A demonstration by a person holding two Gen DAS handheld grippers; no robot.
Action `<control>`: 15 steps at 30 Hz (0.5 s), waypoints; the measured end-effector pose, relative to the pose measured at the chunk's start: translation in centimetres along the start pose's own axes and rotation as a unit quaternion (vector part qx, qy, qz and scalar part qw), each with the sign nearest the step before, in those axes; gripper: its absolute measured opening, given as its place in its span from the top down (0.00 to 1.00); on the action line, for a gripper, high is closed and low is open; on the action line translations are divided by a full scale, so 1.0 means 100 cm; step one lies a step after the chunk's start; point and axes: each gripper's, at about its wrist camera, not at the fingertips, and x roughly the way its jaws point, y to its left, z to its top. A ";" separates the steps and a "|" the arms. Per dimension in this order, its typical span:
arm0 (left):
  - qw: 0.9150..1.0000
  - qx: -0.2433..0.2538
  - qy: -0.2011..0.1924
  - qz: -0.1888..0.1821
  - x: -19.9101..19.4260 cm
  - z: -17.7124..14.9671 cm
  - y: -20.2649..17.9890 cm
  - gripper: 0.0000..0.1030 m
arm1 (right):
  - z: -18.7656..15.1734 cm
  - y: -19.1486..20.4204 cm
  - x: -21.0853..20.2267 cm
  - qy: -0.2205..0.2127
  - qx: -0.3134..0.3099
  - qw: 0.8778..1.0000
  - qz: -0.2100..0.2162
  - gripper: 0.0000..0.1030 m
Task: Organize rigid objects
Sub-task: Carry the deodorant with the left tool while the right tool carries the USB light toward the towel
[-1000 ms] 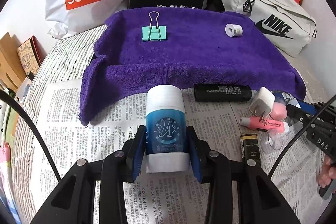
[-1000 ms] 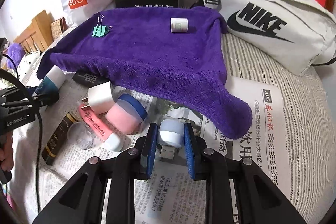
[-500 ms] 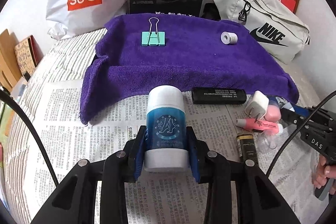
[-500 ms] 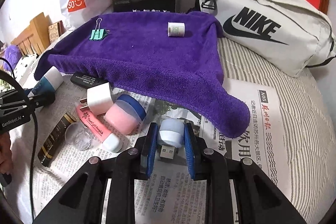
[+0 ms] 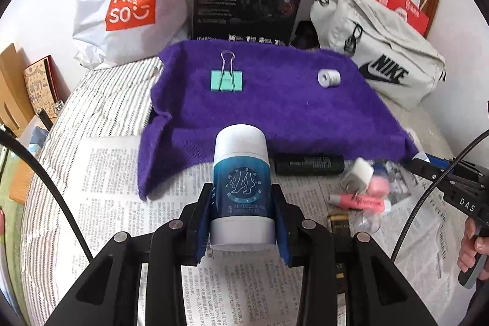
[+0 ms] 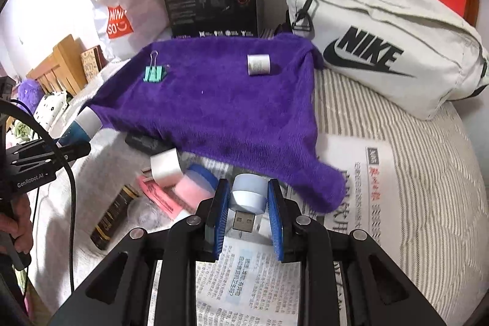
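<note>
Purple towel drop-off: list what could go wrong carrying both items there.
1. The blue stick juts far past the left tongs; it could tip out.
2. The USB light sits small in the right tongs and may slip.
3. Either could knock the tape roll rolling.

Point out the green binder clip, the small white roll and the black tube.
green binder clip (image 5: 226, 80), left wrist view, on its green body.
small white roll (image 6: 259, 64), right wrist view, on its side.
black tube (image 5: 309, 163), left wrist view, mid-barrel.
</note>
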 end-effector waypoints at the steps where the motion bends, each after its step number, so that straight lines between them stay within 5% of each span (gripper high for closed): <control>1: 1.000 -0.003 -0.002 0.000 -0.002 0.003 0.002 0.67 | 0.003 0.000 -0.001 -0.001 0.000 1.000 0.000 0.76; 15: 0.999 -0.037 -0.019 -0.007 -0.001 0.041 0.027 0.67 | 0.052 0.005 -0.002 -0.031 -0.021 0.999 0.007 0.76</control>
